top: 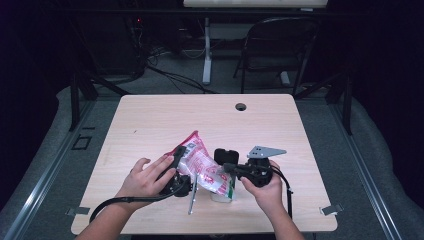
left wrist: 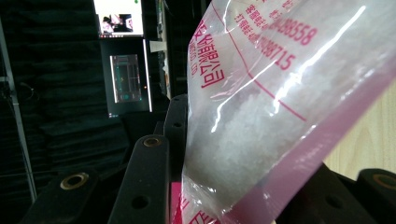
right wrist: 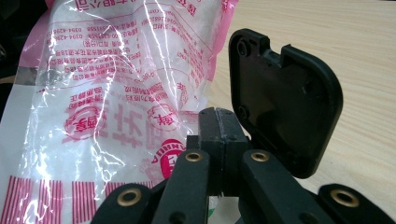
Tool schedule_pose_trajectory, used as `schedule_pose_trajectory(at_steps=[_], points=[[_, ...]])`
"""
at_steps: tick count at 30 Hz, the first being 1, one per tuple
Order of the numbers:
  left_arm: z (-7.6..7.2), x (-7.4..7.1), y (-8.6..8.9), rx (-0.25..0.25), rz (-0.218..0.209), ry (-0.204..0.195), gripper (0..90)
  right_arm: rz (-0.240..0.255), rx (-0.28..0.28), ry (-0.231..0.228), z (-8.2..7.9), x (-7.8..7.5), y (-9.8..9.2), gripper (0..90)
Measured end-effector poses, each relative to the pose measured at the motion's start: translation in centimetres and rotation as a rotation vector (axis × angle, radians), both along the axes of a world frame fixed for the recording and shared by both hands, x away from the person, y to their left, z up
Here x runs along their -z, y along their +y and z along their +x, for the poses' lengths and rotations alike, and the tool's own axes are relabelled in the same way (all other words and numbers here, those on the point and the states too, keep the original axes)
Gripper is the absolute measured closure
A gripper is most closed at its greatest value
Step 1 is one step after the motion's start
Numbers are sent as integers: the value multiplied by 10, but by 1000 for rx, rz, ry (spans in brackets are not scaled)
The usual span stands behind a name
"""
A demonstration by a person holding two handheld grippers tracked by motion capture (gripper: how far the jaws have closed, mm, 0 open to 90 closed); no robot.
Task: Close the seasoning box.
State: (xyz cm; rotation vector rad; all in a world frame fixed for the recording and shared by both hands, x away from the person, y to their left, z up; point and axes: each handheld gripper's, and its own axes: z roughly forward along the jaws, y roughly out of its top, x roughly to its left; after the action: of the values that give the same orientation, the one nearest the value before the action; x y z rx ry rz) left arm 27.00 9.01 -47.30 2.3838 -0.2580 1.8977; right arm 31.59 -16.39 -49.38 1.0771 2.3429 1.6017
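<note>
Both grippers work one plastic bag (top: 202,167) with pink print, part-filled with white granules, held over the middle of the desk's (top: 150,125) near half.

Left gripper (top: 176,172): jaws part-way apart with the bag's pink-edged end between them; in the left gripper view the bag (left wrist: 261,121) lies against the jaws, so I read it as a clamp on the bag. Right gripper (top: 235,170): jaws fully closed tip to tip in the right gripper view; the film (right wrist: 107,93) sits just beside the tips, and whether a corner is pinched I cannot tell.

A white cup (top: 221,194) stands under the bag's lower end, near the front edge. A thin metal rod, possibly a spoon handle (top: 192,200), lies beside it. A black square lid or pad (top: 226,156) stands just behind the right jaws.

Judgement: this is steadying the bag over the cup. Keep the left grip firm and high, mouth low and centred on the cup; tilt slowly.

Room: back half of the desk is bare, as is the left side. The front edge is close; avoid nudging the cup.
</note>
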Motion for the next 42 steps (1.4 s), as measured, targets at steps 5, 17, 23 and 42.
schedule_pose_trajectory(at_steps=[5,17,23,42], points=[[0,0,0,2,-2,-1,693,-1,0,0,0,0,0,900],[0,-2,-1,5,7,-8,695,4,3,0,0,0,0,900],[0,-3,-1,6,3,-11,697,4,1,-1,0,0,0,900],[-1,-4,-2,7,2,-10,700,1,-6,-2,0,0,1,900]])
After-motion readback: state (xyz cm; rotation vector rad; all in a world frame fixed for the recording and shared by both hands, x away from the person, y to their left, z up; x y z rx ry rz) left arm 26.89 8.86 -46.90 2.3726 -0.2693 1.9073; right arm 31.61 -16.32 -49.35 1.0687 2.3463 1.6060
